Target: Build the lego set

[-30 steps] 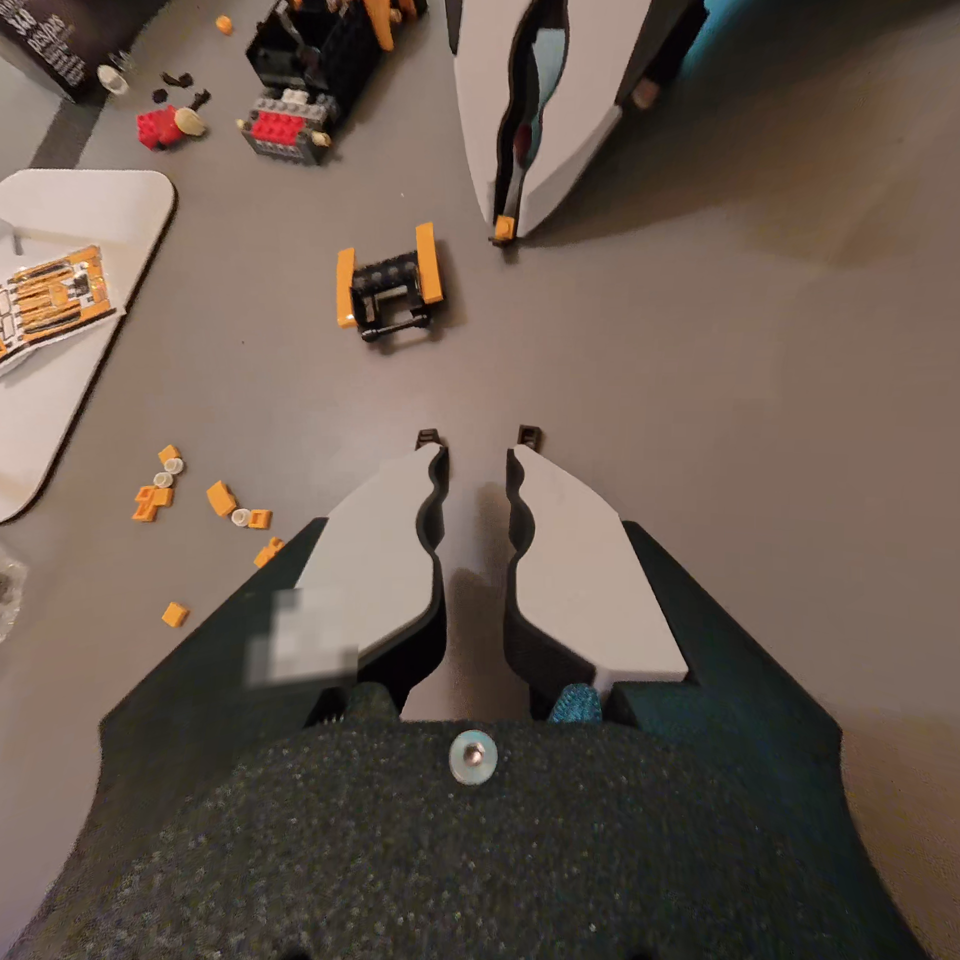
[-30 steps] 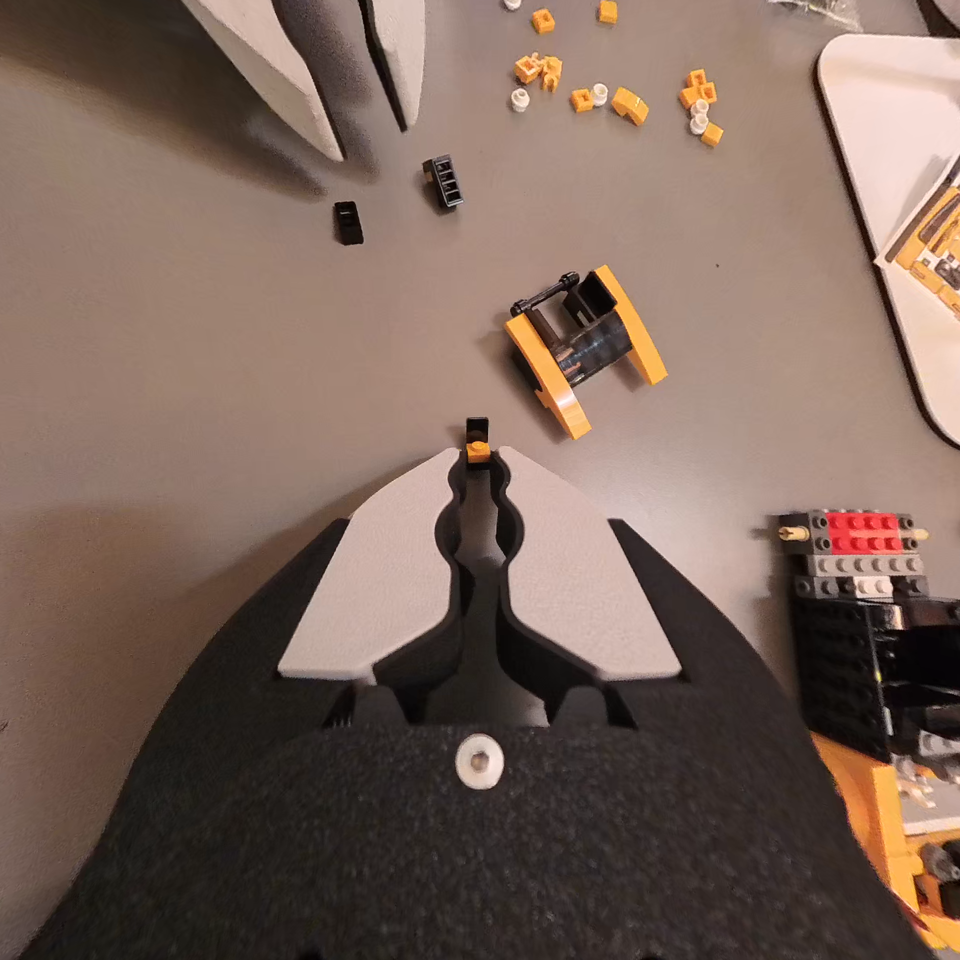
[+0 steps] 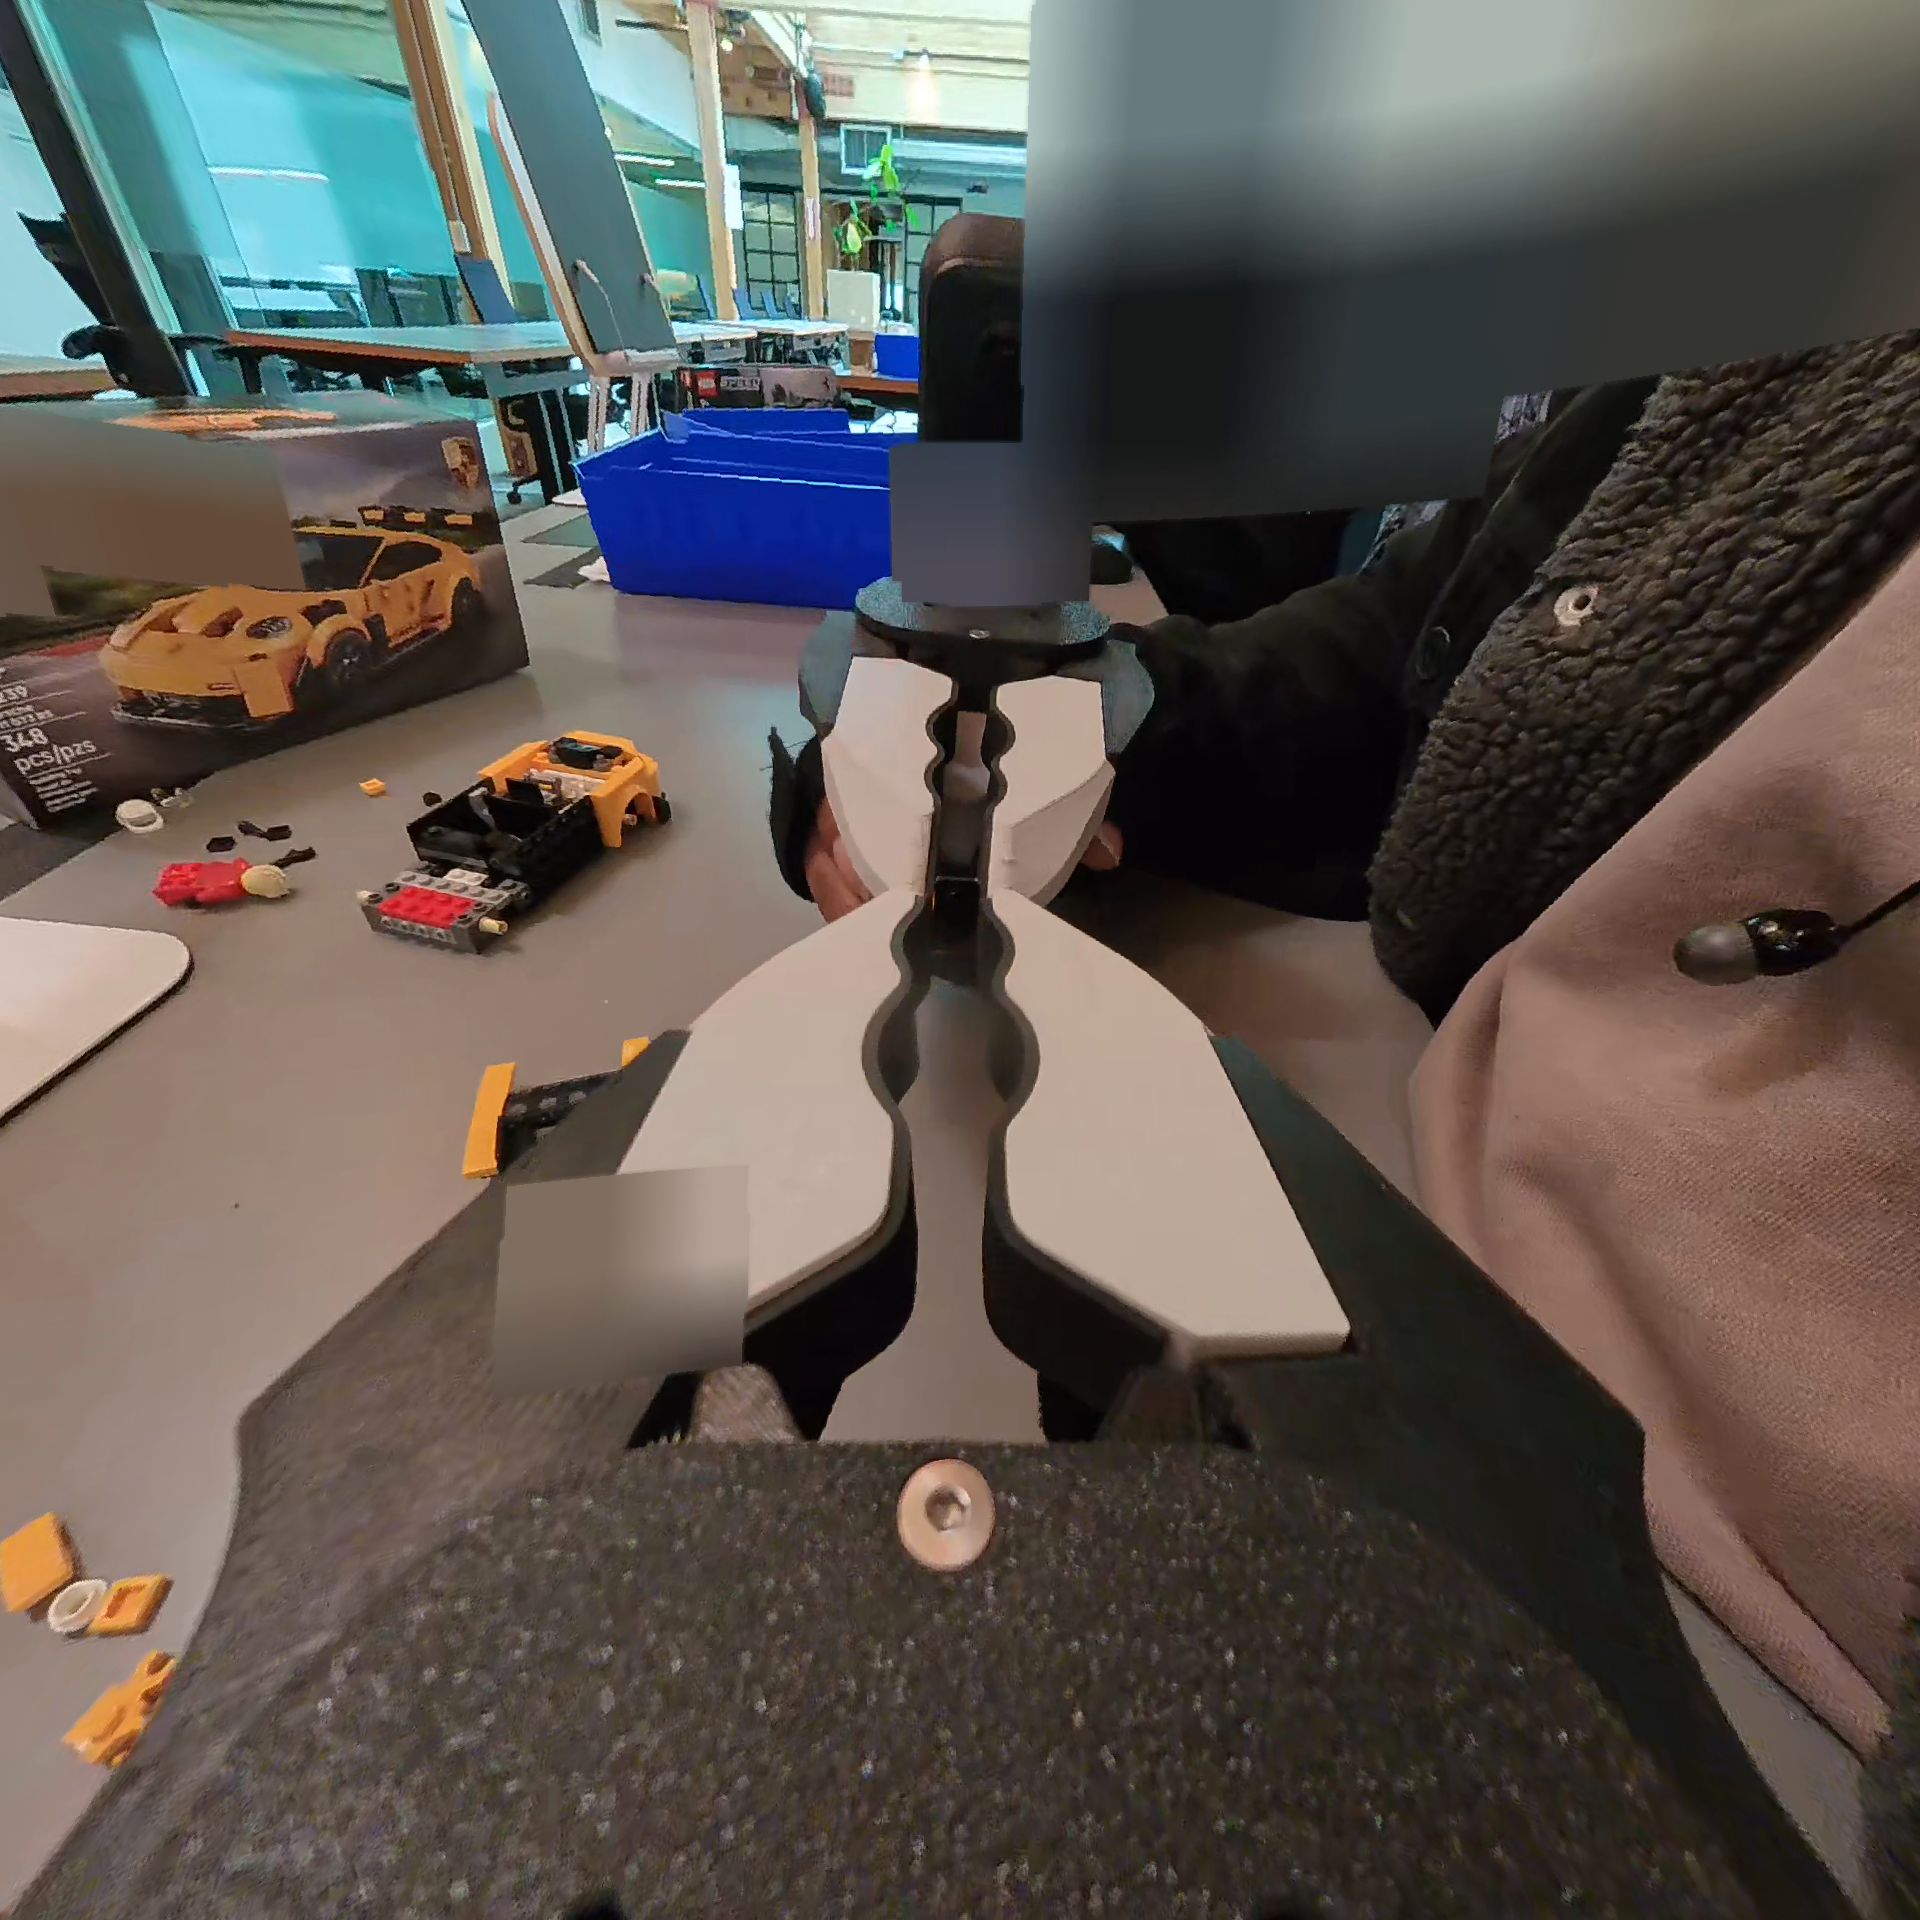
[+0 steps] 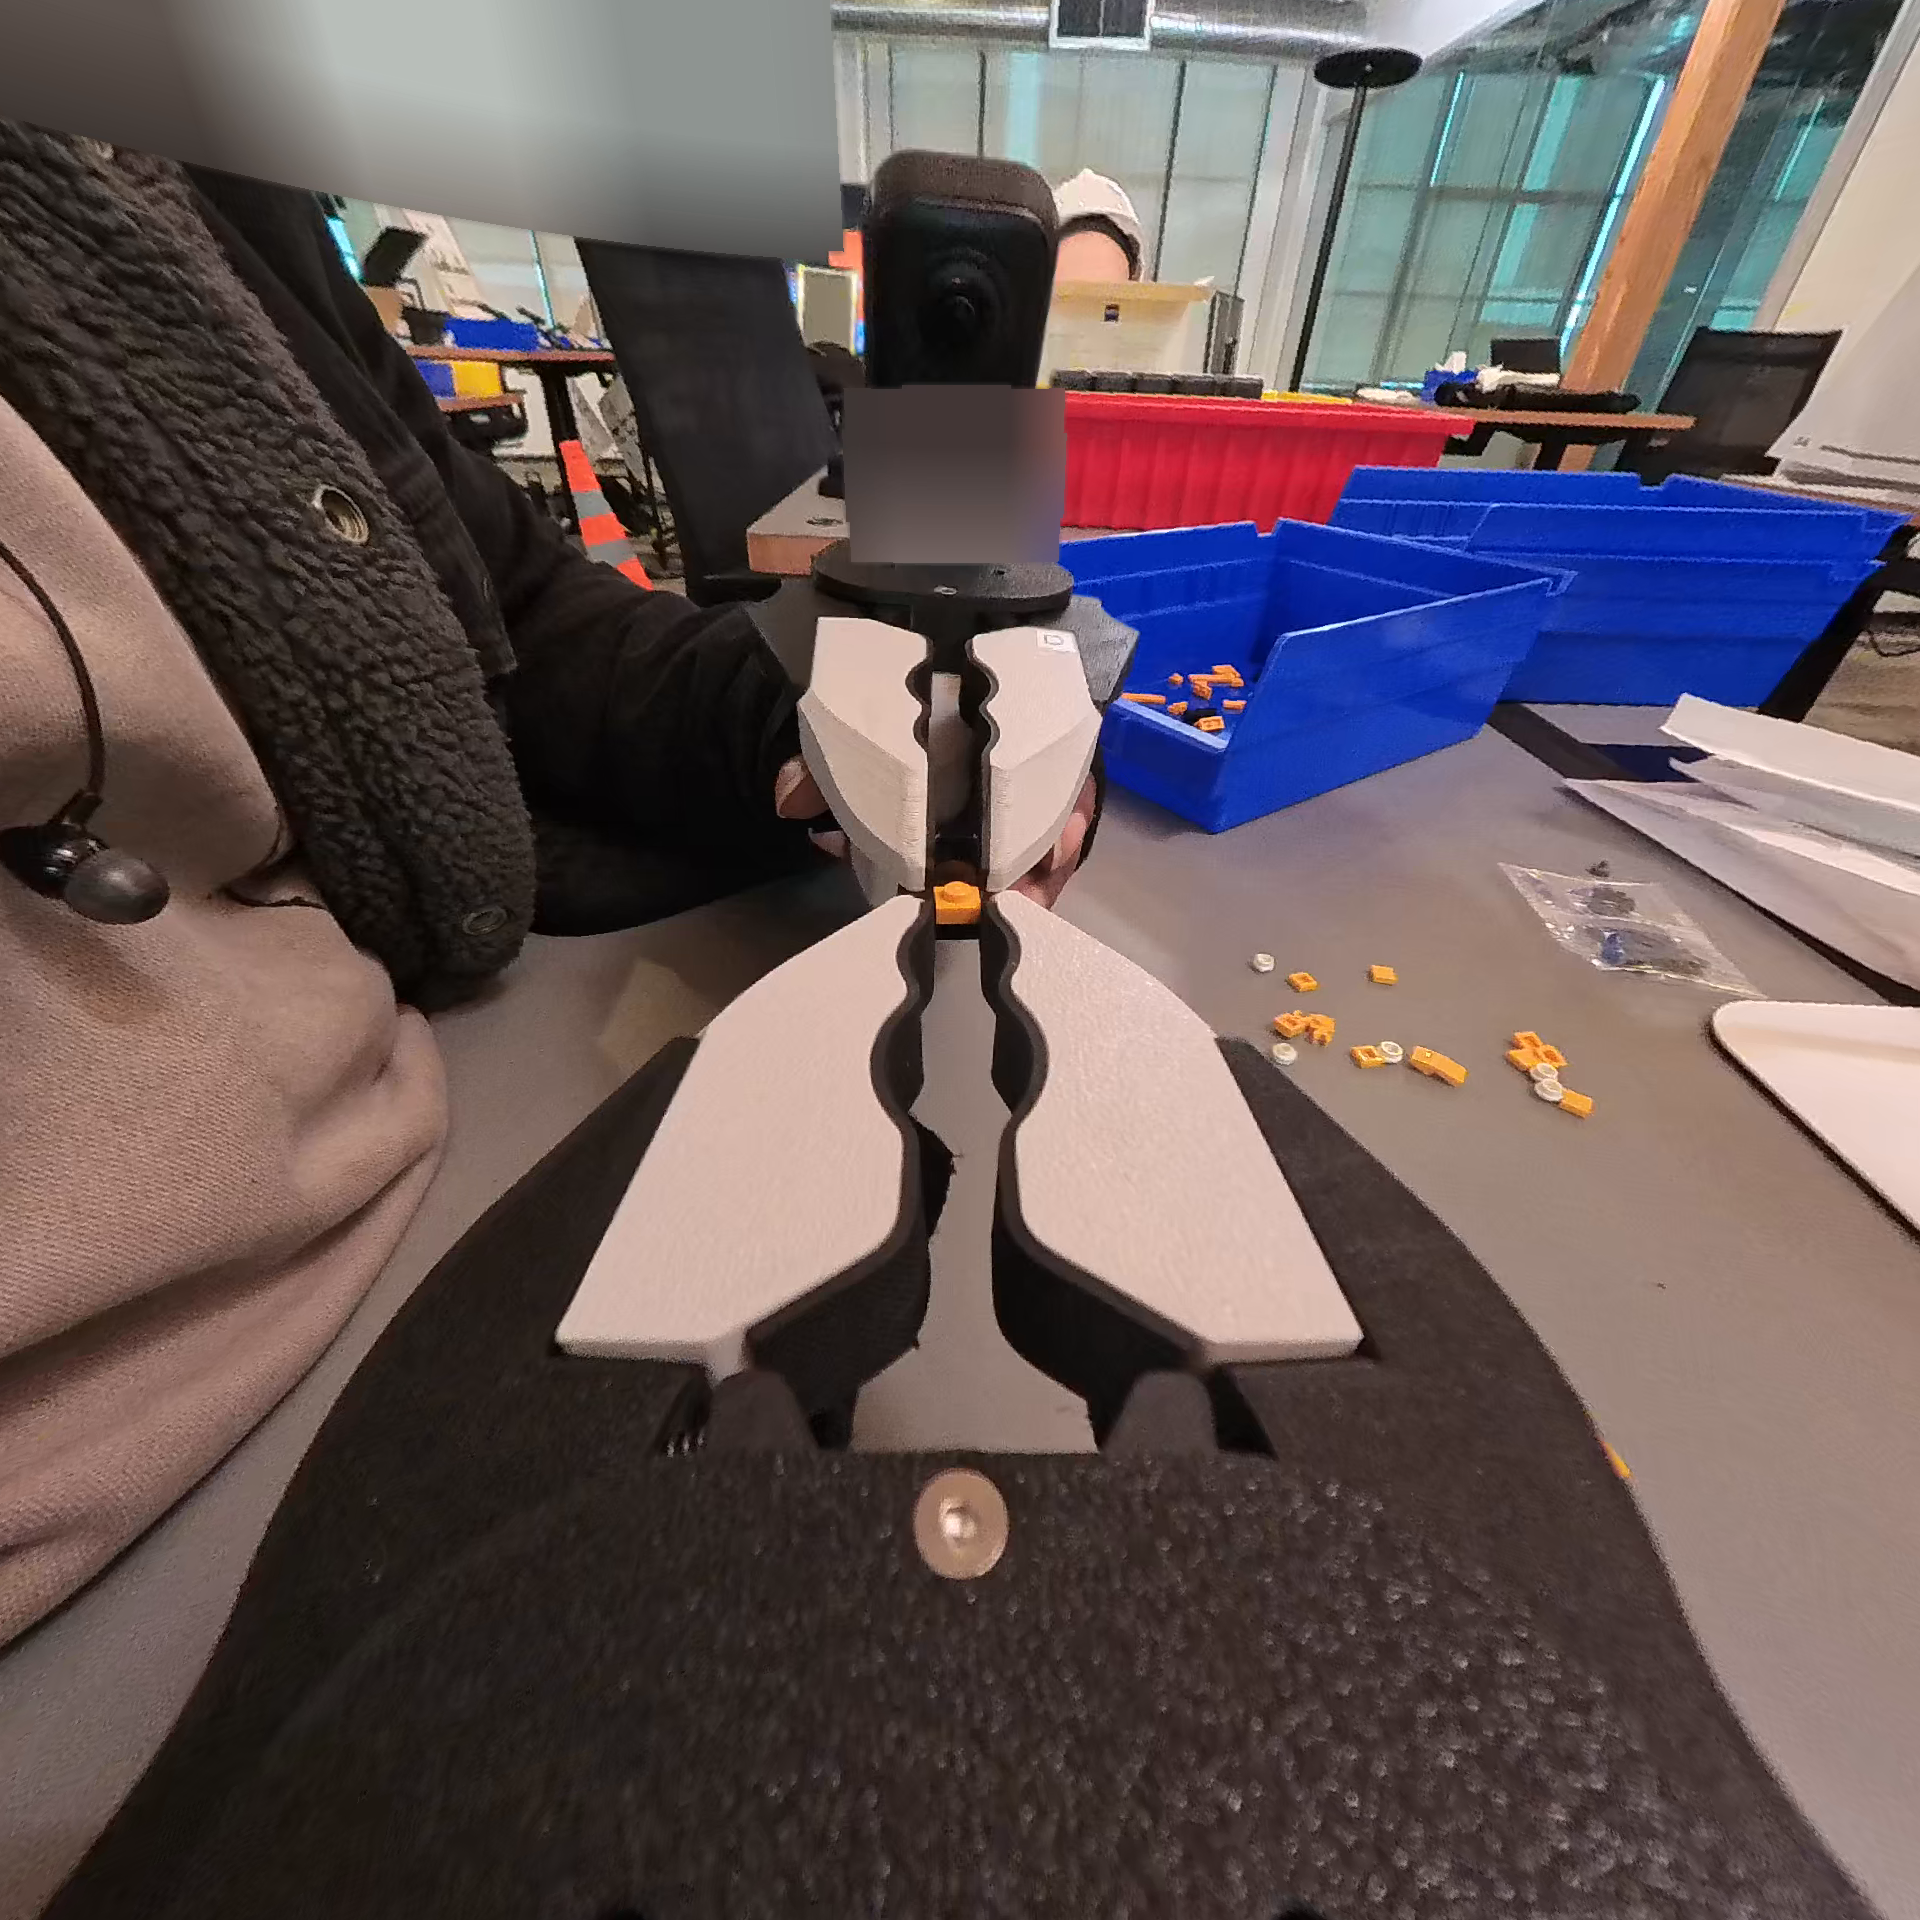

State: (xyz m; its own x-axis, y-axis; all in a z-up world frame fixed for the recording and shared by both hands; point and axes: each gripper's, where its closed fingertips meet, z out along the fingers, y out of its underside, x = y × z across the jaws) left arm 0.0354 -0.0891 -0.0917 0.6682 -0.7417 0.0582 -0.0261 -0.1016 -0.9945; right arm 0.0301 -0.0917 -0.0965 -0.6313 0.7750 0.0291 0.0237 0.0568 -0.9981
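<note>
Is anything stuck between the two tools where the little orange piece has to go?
Nothing visible is. The right tool pinches the orange piece, and the left tool holds a black piece tip to tip with it, above the table.

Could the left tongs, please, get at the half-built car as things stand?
Probably not yet: the left tongs are shut on a black piece tip to tip with the right tongs; the car lies unobstructed.

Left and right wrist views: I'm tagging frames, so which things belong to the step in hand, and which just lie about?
In hand: left gripper, black piece, right gripper, orange plate.
Lying about: half-built car, box, loose orange bits, blue bin, red figure.
</note>
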